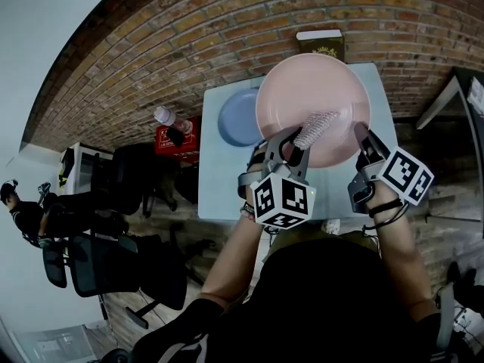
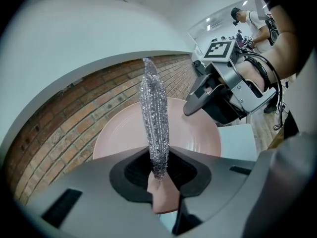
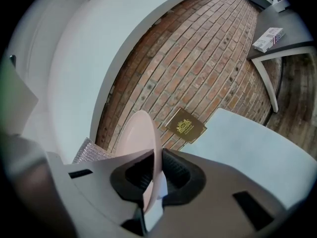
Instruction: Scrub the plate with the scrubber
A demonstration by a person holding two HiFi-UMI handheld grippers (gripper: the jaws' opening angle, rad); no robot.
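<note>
A large pink plate (image 1: 302, 97) hangs above the pale table (image 1: 227, 187), held by its right rim in my right gripper (image 1: 363, 137), which is shut on it. The same plate (image 3: 141, 133) stands edge-on between the jaws in the right gripper view. My left gripper (image 1: 291, 138) is shut on a silvery mesh scrubber (image 1: 316, 125), whose tip lies against the plate's lower middle. The left gripper view has the scrubber (image 2: 154, 123) rising from the jaws in front of the plate (image 2: 198, 133), with the right gripper (image 2: 195, 105) at the plate's right rim.
A blue plate (image 1: 238, 117) lies on the table left of the pink one. A dark book (image 1: 321, 42) leans at the brick wall behind the table. A red crate with a bottle (image 1: 170, 134) sits on the floor at left. Office chairs (image 1: 113, 263) stand further left.
</note>
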